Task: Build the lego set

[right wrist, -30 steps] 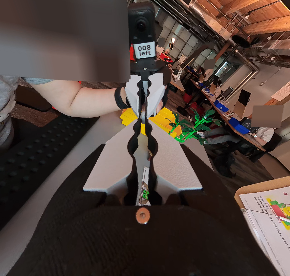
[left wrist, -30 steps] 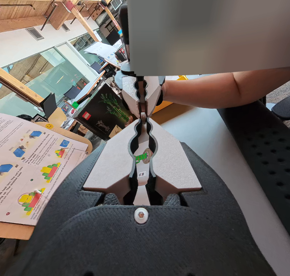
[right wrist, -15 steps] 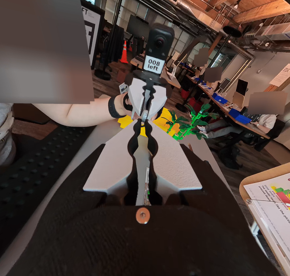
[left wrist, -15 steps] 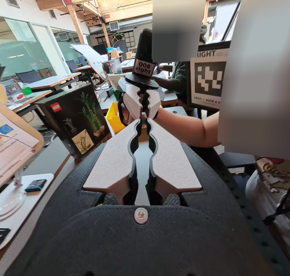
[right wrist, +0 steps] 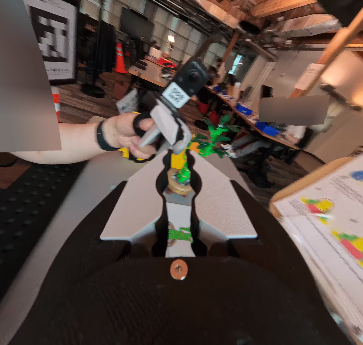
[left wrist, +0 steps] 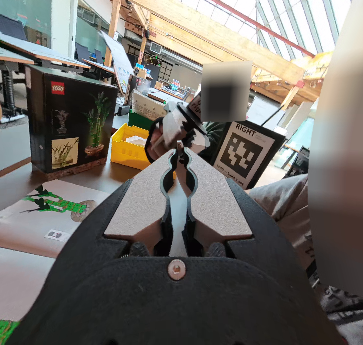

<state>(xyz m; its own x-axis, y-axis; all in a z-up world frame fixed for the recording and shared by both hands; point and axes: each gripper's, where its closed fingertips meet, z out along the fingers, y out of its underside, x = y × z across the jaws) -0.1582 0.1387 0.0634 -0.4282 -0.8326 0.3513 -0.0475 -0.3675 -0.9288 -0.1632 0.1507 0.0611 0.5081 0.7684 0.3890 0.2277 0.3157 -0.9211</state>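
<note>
Currently we hold left tool (left wrist: 179,152) and right tool (right wrist: 177,152) tip to tip above the worktop (left wrist: 117,175), both nearly closed on a small, unidentifiable piece; next, seat it on the bamboo model (right wrist: 213,139).

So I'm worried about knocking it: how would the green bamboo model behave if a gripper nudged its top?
The green bamboo model looks tall on a small round base, so it would probably tip. Its thin leaves seem likely to pop off.

The grey table (left wrist: 117,175) bears a black box (left wrist: 68,123), yellow bin (left wrist: 129,149), and seemingly a booklet (left wrist: 45,213).
</note>
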